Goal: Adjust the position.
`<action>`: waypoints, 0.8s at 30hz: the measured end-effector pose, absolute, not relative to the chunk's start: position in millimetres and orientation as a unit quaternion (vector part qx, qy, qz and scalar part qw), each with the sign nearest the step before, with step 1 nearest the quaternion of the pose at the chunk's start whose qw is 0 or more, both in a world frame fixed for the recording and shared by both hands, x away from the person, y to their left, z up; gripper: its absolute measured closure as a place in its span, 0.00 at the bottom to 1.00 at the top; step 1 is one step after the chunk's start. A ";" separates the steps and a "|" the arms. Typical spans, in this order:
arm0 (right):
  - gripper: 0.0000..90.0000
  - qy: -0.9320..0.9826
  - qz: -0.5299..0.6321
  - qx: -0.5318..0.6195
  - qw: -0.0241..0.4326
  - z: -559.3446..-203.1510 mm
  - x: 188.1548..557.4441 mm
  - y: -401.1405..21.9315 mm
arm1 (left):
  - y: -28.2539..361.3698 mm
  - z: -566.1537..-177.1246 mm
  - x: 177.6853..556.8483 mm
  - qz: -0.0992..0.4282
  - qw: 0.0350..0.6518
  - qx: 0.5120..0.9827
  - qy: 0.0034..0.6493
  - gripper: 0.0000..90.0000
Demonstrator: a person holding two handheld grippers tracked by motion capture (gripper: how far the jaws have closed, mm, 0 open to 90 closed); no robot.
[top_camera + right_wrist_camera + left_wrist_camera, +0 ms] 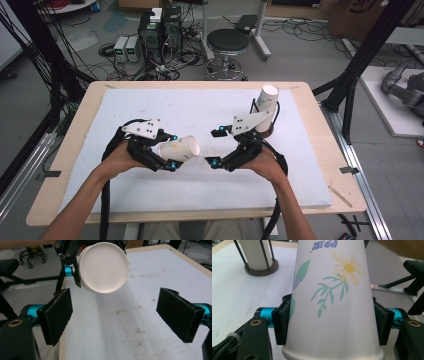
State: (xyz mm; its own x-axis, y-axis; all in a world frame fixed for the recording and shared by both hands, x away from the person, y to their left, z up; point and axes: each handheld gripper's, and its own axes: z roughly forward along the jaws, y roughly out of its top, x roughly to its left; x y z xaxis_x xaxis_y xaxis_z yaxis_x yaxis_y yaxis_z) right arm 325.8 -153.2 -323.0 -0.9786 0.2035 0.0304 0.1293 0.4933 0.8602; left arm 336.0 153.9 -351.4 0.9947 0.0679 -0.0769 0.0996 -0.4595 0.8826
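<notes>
Near the middle of the white mat (150, 107), at about 8 o'clock from its centre, the left gripper (172, 150) holds a paper cup (179, 148) lying on its side, above the mat. Its two black pads (282, 323) are clamped on the cup's lower wall, one on each flank, just above the rolled rim; the cup's printed daisy and green leaves face the left gripper view. In the high view the cup's open mouth points toward 3 o'clock, at the right gripper (216, 147), which sits near the cup with a bare strip of mat between them. The right gripper's jaws stand wide apart with nothing between them, and in the right gripper view the cup (103, 267) shows round and white at 12 o'clock beyond them. At about 2 o'clock on the mat, a cup dispenser (266, 112) stands on a dark round base, a stack of white cups held inside thin black rods, well apart from the held cup.
</notes>
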 end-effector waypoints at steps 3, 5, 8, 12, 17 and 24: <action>0.15 0.875 0.472 0.098 0.046 -322.4 326.0 -150.6 | 153.6 -349.6 334.9 -0.012 0.499 0.865 0.049 0.36; 0.15 0.884 0.455 0.093 0.052 -322.3 326.7 -148.0 | 152.2 -347.7 334.3 -0.010 0.477 0.878 0.047 0.36; 0.15 0.898 0.428 0.088 0.056 -321.6 327.1 -143.7 | 150.8 -345.6 333.7 -0.009 0.456 0.888 0.047 0.36; 0.15 0.912 0.398 0.079 0.055 -320.9 327.6 -138.7 | 149.1 -342.2 334.4 -0.017 0.430 0.901 0.059 0.36; 0.15 0.926 0.368 0.071 0.055 -321.2 328.9 -133.0 | 145.0 -340.6 333.4 -0.017 0.393 0.917 0.057 0.36; 0.15 0.941 0.328 0.060 0.053 -324.4 329.1 -123.8 | 136.4 -336.7 331.3 -0.013 0.345 0.937 0.050 0.36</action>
